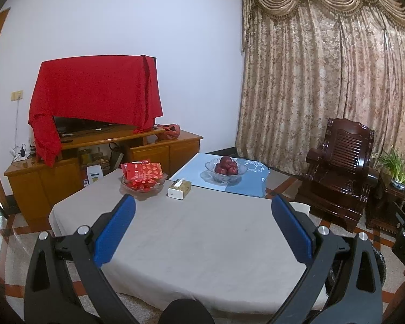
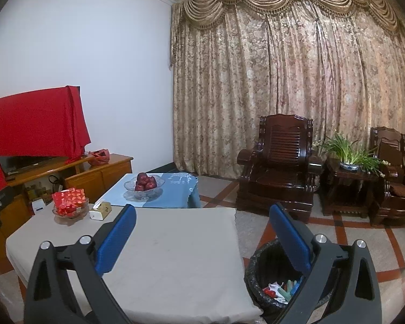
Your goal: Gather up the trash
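Note:
A bin lined with a black bag (image 2: 259,270) stands on the floor at the right edge of the grey-clothed table (image 2: 175,256); colourful scraps of trash (image 2: 282,290) lie inside it. My right gripper (image 2: 202,210) is open and holds nothing, its right finger above the bin, its left finger over the table. My left gripper (image 1: 203,202) hangs open and bare over the same grey table (image 1: 202,243). The bin's dark rim (image 1: 379,266) shows only partly behind the left gripper's right finger. No loose trash shows on the grey cloth.
At the table's far end sit a glass dish of red packets (image 1: 143,179) and a tissue box (image 1: 178,188). A bowl of apples (image 1: 226,168) rests on the blue-clothed table (image 1: 253,186) beyond. Dark wooden armchairs (image 2: 280,167), a potted plant (image 2: 348,156) and a TV cabinet (image 1: 54,172) line the room.

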`<action>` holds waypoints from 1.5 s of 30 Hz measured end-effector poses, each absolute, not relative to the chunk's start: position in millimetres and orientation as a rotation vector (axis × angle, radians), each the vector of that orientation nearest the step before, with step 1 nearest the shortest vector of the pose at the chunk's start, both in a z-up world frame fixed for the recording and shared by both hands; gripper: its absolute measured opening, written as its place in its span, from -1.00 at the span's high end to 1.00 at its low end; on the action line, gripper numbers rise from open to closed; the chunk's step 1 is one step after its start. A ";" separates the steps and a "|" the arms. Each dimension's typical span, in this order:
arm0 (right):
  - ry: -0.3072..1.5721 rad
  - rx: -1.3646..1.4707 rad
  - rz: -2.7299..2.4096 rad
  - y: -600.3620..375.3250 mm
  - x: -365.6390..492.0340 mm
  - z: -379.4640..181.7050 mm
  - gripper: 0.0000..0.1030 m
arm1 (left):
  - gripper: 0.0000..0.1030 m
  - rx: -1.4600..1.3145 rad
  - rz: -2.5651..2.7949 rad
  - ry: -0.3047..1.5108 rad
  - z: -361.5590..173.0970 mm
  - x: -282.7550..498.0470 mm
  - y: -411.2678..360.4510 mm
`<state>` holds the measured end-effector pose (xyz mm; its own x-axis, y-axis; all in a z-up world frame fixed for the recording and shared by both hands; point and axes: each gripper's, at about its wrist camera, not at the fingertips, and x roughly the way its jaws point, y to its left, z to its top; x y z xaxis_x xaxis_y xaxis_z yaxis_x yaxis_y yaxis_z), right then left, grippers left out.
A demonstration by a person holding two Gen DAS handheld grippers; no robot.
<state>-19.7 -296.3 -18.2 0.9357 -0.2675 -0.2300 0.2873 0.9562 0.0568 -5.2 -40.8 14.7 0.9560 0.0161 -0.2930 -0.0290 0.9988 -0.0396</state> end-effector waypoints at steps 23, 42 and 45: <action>0.226 0.093 -0.283 -295.9 -22.1 -18.8 -0.88 | -0.90 -0.044 0.021 0.299 16.2 -5.6 -40.4; 0.229 0.093 -0.284 -295.1 -23.4 -18.2 -0.88 | -0.90 -0.046 0.020 0.300 16.4 -5.5 -39.9; 0.227 0.093 -0.284 -296.2 -22.8 -17.6 -0.88 | -0.90 -0.046 0.021 0.300 16.5 -5.5 -40.1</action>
